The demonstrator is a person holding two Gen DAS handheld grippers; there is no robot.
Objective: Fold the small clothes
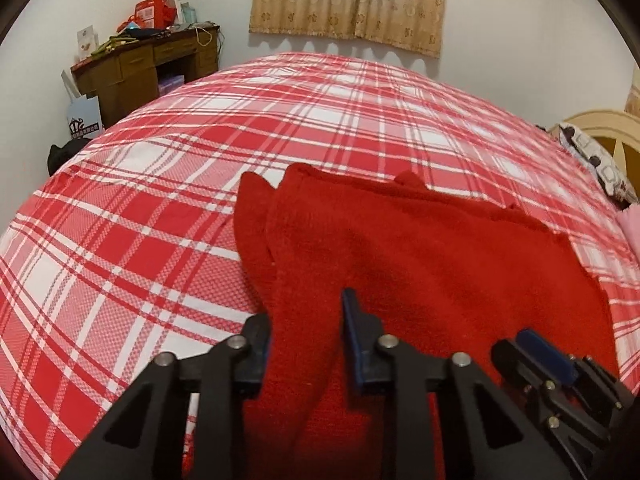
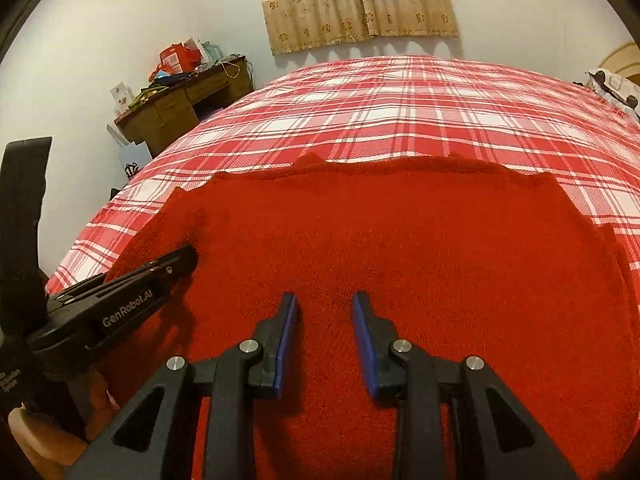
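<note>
Across the near part of a bed covered with a red-and-white plaid cotton sheet [image 2: 400, 100] lies a bright red, fuzzy knitted garment [image 2: 400, 240]. Its surface is thick and nubbly, like towelling or a soft sweater. Its far edge runs roughly straight across the sheet, with a few small bumps and points sticking up along it. Seen from the left wrist camera, the garment [image 1: 420, 248] is doubled into layers, and a narrow strip of a lower layer peeks out along its left side.

The left gripper [image 1: 306, 320], black with blue pads, sits at the garment's left near edge. A raised ridge of the red fabric fills the space between its two fingers, which appear clamped on that fold. The right gripper [image 2: 325, 308], of the same make, hovers over the middle of the garment's near part. Its blue pads stand apart with flat fabric visible between them, and nothing is pinched.

Beyond the bed, against the white wall, stands a brown wooden desk [image 1: 140, 68] piled with clutter, and a beige patterned curtain [image 1: 348, 0] hangs above the bed's far edge.
</note>
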